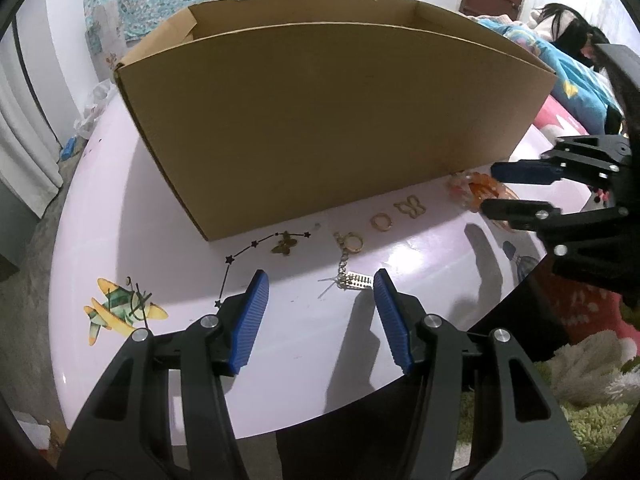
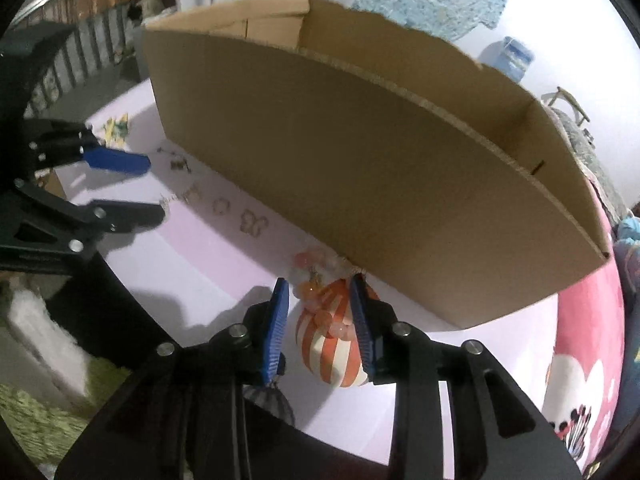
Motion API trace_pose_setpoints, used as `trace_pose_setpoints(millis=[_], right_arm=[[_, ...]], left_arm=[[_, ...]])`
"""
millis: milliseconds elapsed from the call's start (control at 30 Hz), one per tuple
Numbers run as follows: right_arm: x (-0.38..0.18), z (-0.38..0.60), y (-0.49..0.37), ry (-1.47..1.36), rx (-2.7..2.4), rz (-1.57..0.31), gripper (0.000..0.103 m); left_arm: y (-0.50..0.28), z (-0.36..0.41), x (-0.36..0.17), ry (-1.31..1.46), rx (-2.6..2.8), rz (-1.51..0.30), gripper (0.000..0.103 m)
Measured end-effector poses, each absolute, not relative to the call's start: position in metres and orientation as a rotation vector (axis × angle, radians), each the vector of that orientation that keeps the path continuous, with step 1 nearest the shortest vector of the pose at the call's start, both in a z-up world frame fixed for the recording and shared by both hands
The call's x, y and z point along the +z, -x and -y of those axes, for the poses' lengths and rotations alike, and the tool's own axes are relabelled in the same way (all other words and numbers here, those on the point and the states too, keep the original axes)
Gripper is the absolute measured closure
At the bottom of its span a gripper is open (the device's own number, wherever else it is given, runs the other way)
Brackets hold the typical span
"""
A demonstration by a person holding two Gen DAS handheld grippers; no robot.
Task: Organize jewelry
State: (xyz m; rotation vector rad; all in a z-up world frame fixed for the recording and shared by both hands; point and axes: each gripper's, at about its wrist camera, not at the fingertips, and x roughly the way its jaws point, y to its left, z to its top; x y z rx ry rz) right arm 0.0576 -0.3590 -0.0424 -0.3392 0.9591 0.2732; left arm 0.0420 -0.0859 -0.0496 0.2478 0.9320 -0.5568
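Note:
Jewelry lies in a row on the pale lilac table (image 1: 132, 208) in front of a large open cardboard box (image 1: 340, 120): a black star chain with a butterfly pendant (image 1: 284, 245), a ring on a short chain (image 1: 352, 242), a gold ring (image 1: 382, 222), a gold butterfly outline (image 1: 410, 208) and an orange-pink bead bracelet (image 2: 320, 280). My left gripper (image 1: 322, 280) hovers open over the table, with nothing between its fingers. My right gripper (image 2: 319, 284) is down at the bracelet. Its jaws straddle the beads, with a gap at the left pad.
The box (image 2: 380, 180) stands close behind the row. Printed on the tabletop are an airplane (image 1: 116, 308) and a striped balloon (image 2: 336, 344). A pink blanket (image 2: 580, 360) and green shag rug (image 1: 592, 420) lie beyond the table's edge. A person (image 1: 560, 28) lies at the back right.

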Motion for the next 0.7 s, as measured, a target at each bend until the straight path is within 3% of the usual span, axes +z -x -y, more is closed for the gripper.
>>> trace_pose_setpoints(millis=[133,400,700], right_arm=[[-0.046,0.36,-0.062,0.373,0.292,-0.992,0.094],[-0.02,0.364,-0.057,0.365,0.275,-0.925,0.094],[0.015,0.402,-0.05,0.151,0.22,-0.876,0.094]], left_arm=[[-0.041,0.092,-0.05,-0.257,-0.561,-0.931,0.051],[-0.042,0.09,-0.051,-0.235,-0.56,-0.935,0.051],[-0.04,0.085,-0.05,-0.234,-0.559,-0.925,0.051]])
